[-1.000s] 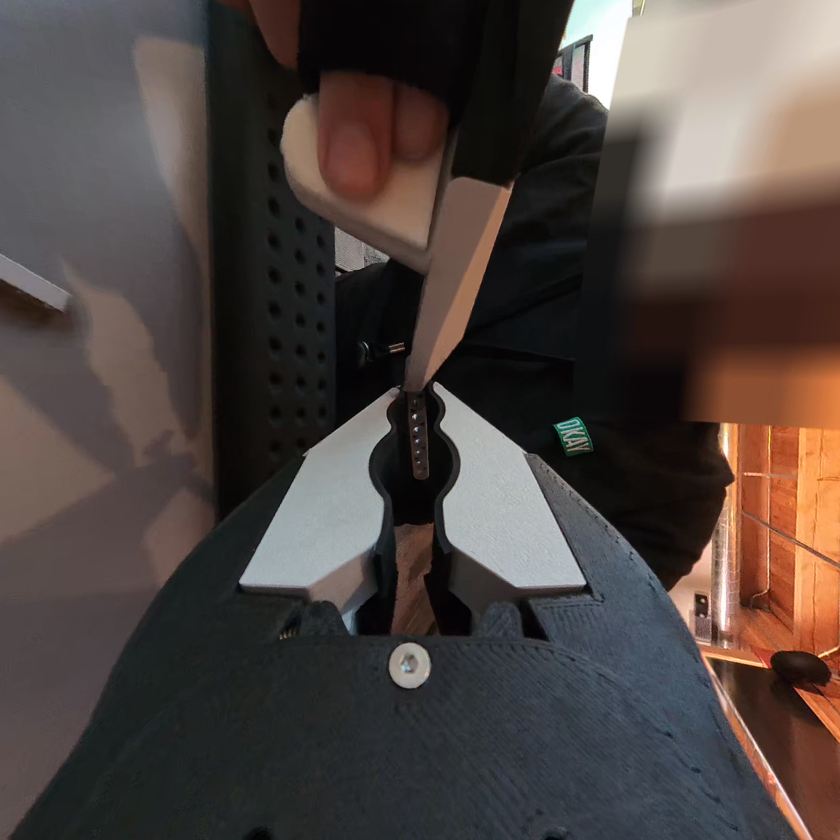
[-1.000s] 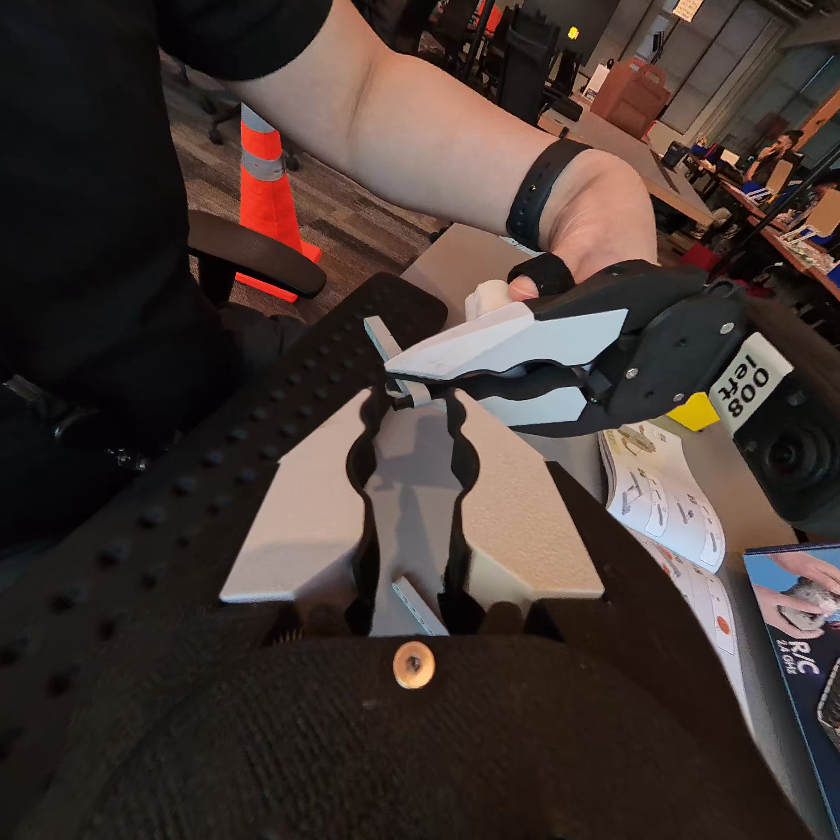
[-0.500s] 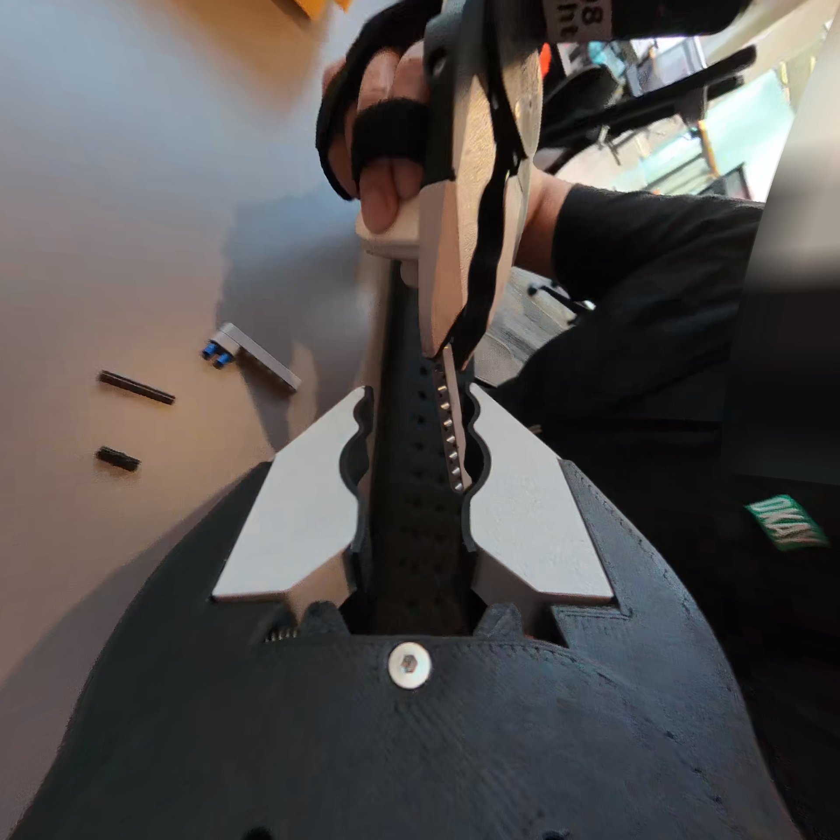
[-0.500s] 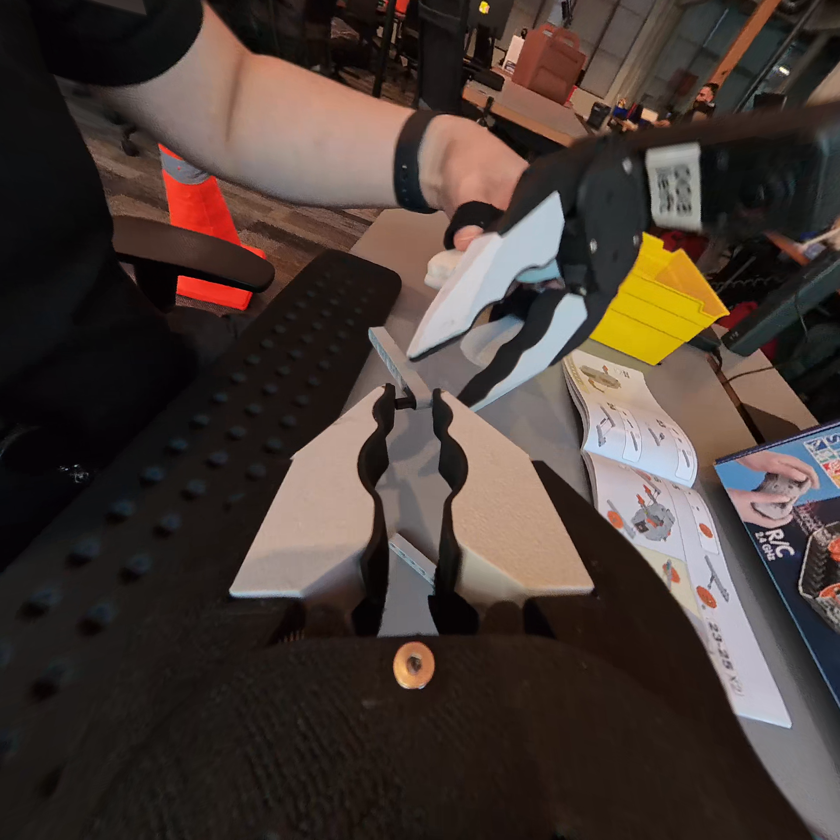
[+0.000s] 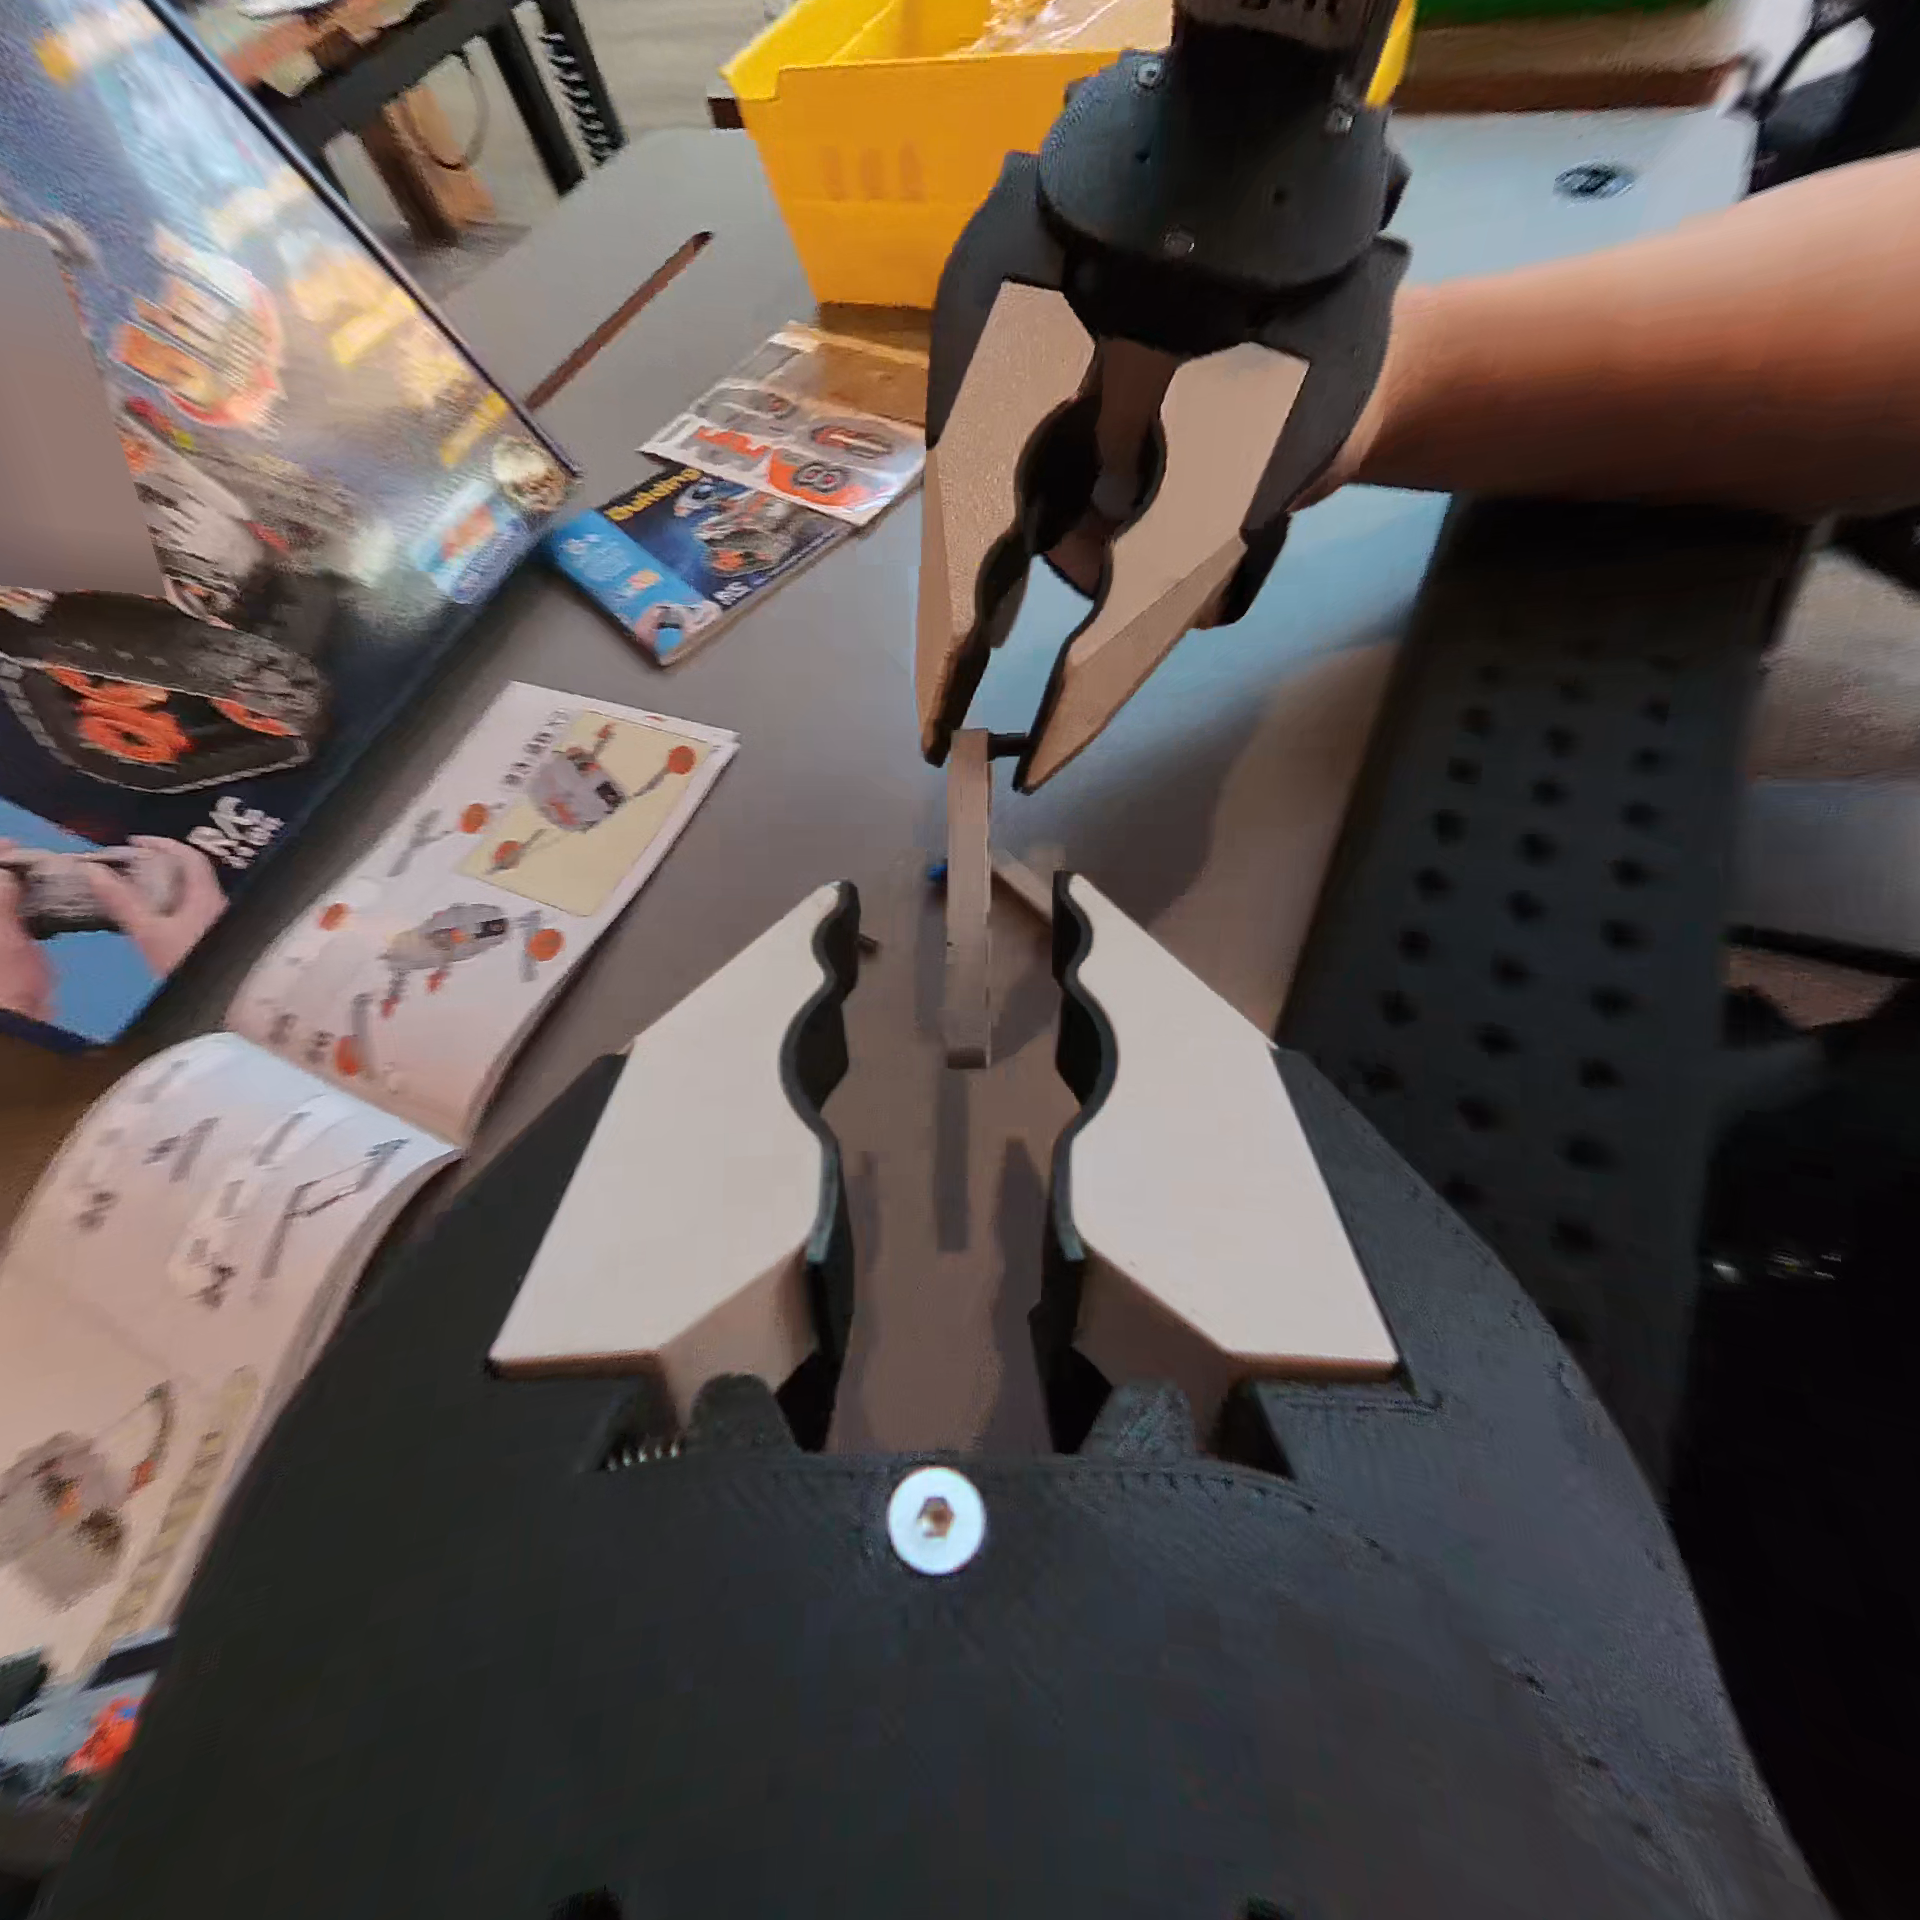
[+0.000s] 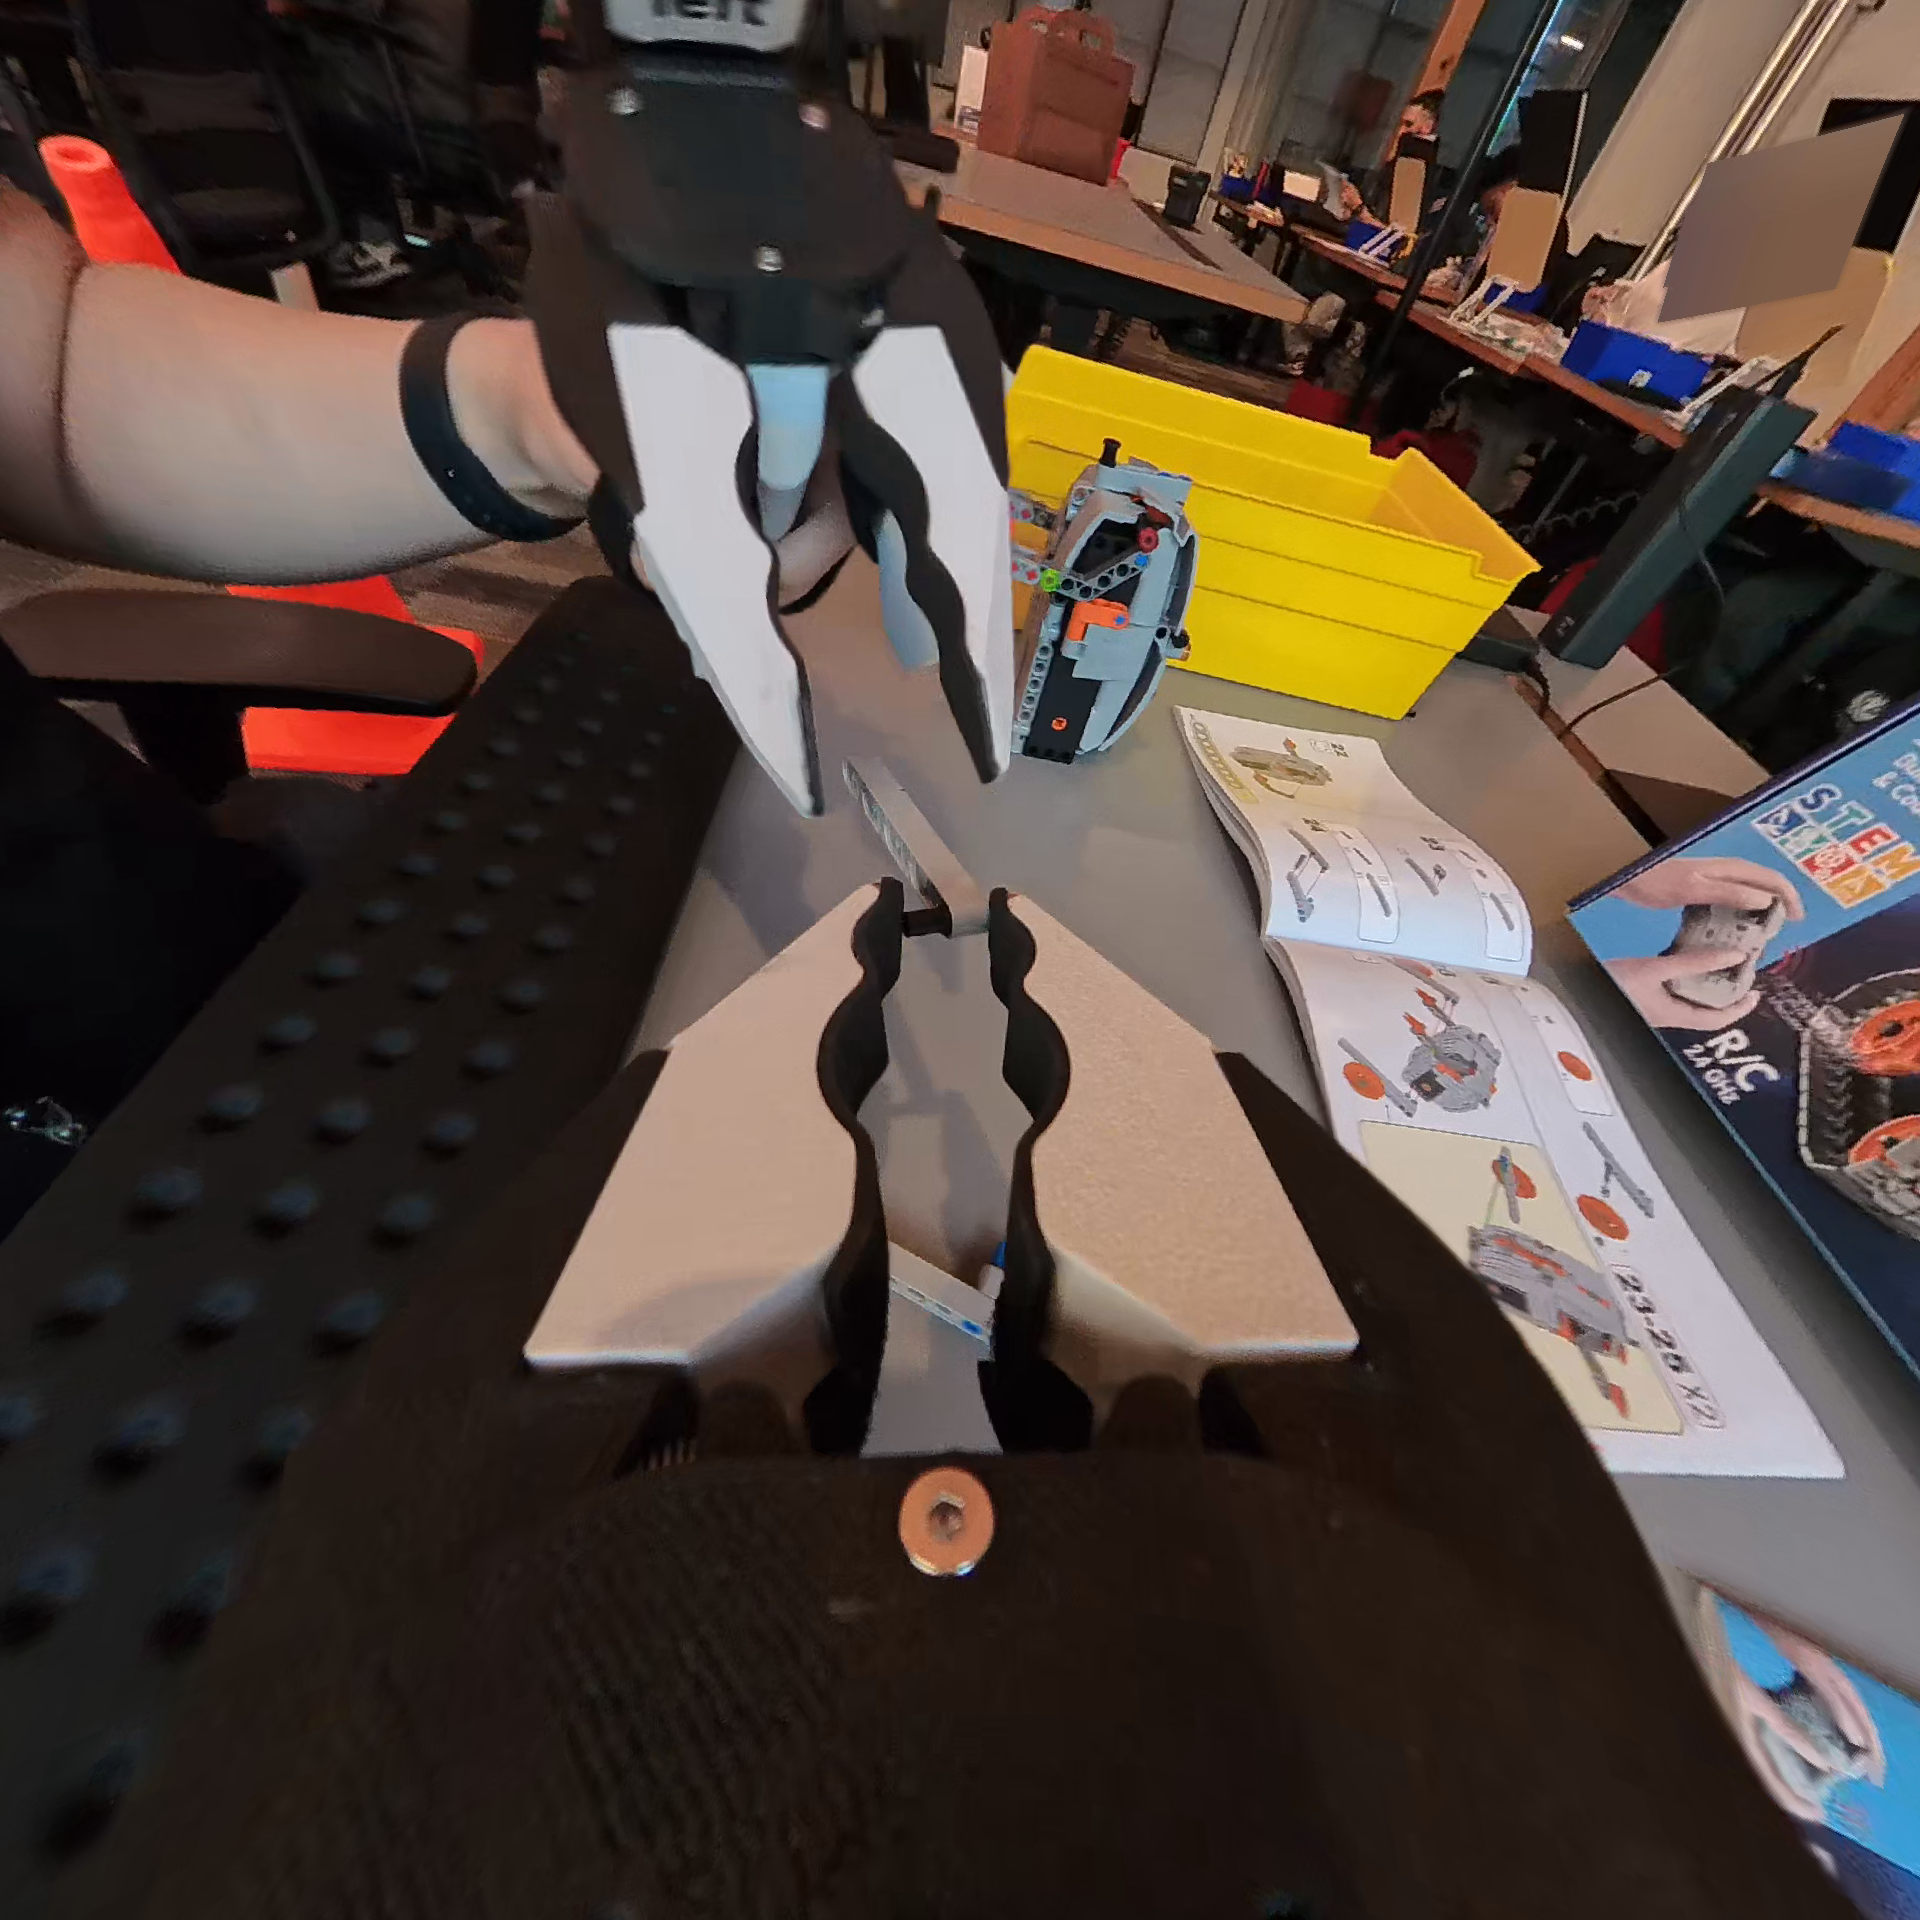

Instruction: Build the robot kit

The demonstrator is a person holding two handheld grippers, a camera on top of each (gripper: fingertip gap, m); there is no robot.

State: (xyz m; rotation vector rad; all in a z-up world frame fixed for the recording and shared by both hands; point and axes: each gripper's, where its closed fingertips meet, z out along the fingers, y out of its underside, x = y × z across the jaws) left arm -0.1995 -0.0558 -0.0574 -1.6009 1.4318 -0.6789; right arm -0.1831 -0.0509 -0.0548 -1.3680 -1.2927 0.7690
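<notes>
Right hand-held gripper (image 6: pixel 943 914) pinching a grey beam (image 6: pixel 904 842) by its black pin; left hand-held gripper (image 6: pixel 902 790) spread wide just above the beam.

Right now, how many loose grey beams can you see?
2. One grey beam is pinched at its end by the right gripper, its far end between the tips of the open left gripper. The second beam lies on the table under the right gripper. Others may be hidden.

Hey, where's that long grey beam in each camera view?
Left wrist view: the grey beam is centre frame, reaching between this view's open jaws, its far end pinched by the right gripper.
Right wrist view: the beam is just above centre, running away from the pinching jaws.
Shared landmark: the yellow bin, top centre there, upper right here.
</notes>
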